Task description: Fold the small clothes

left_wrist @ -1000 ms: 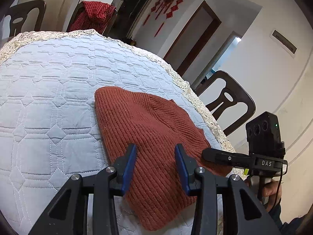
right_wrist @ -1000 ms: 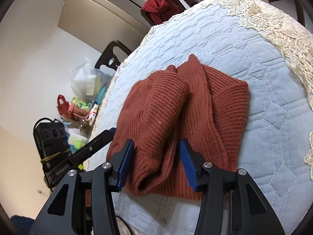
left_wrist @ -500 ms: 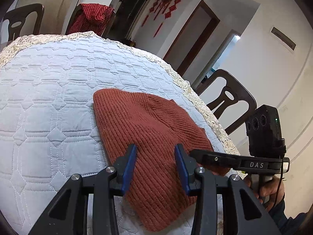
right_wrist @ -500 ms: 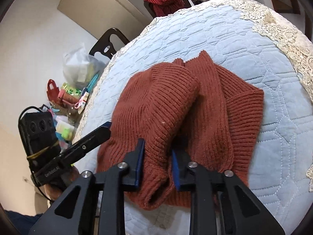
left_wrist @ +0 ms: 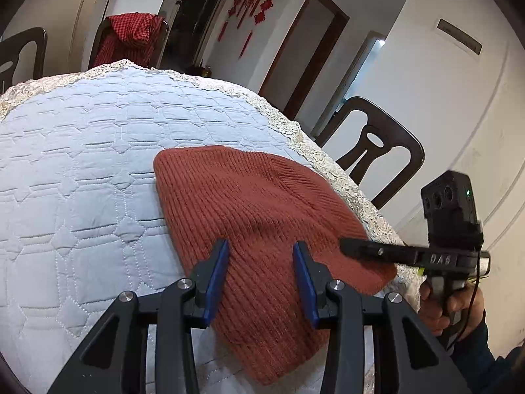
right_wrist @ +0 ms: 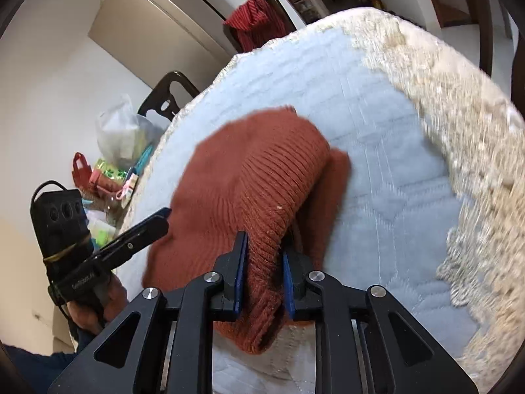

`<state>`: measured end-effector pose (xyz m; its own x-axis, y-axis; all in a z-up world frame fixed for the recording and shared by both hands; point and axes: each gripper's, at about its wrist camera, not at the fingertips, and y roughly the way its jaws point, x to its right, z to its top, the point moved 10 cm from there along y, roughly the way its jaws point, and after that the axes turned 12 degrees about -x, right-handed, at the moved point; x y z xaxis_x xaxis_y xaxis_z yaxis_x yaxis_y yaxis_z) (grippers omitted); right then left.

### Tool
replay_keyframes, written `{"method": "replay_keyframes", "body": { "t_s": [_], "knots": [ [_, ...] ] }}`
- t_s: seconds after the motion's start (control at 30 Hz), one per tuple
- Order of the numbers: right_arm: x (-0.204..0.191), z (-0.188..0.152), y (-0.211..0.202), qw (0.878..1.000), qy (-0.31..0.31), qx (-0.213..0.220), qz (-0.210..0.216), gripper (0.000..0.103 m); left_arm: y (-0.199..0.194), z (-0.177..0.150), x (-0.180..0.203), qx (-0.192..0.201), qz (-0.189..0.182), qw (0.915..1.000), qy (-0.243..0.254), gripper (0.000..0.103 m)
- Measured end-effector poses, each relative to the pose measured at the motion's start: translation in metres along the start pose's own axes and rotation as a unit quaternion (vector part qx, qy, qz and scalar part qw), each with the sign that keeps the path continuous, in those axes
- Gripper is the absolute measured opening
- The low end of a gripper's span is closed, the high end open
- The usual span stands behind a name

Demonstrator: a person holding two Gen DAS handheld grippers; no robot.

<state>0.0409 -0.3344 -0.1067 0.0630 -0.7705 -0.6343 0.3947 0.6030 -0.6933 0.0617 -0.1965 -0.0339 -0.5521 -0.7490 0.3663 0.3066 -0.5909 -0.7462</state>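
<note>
**Ana:** Left wrist view first: the rust knit garment lies flat on the quilted bench, near the lace edge on the right. The left claw hangs over its near part with blue pads parted and nothing pinched, so it is released. The right claw reaches in from the right at the garment's edge.

**Ben:** So what should the left one do?

**Ana:** Pin the flat layer, I'd say, so the fold does not drag the whole piece across the bench.

**Ben:** And the right wrist view?

**Ana:** There the right claw is clenched on a thick rolled edge of the garment, its jaws having just been closing with the knit bunched between the pads. The lifted part arches over the rest. The picture is smeared, so the far edge is hard to read.

**Ben:** Advice?

**Ana:** Carry the edge across low and evenly, line it up with the opposite side, then let go only once it lies flat.
</note>
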Motion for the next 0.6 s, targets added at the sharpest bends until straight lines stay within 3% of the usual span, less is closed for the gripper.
{"method": "replay_keyframes", "body": {
  "t_s": [0.23, 0.3, 0.4, 0.43, 0.6],
  "knots": [
    [-0.028, 0.012, -0.047, 0.995, -0.057, 0.077, -0.039, 0.025, -0.018, -0.004, 0.005, 0.01, 0.014, 0.9998, 0.014, 0.043],
    [-0.037, 0.011, -0.043, 0.994, -0.073, 0.077, -0.041, 0.025, -0.01, -0.006, 0.009, 0.003, 0.013, 0.9997, 0.02, 0.043],
    [-0.024, 0.008, -0.016, 0.995, -0.073, 0.042, -0.06, 0.024, 0.004, -0.009, 0.009, -0.006, 0.03, 0.9992, 0.026, 0.043],
    [-0.01, 0.007, -0.003, 0.995, -0.059, 0.024, -0.076, 0.017, 0.004, -0.009, 0.01, -0.004, 0.036, 0.9989, 0.03, 0.043],
    [-0.011, 0.017, -0.016, 0.994, -0.062, 0.051, -0.076, 0.015, -0.005, 0.004, 0.01, 0.003, 0.043, 0.9986, 0.031, 0.043]
  ]
}}
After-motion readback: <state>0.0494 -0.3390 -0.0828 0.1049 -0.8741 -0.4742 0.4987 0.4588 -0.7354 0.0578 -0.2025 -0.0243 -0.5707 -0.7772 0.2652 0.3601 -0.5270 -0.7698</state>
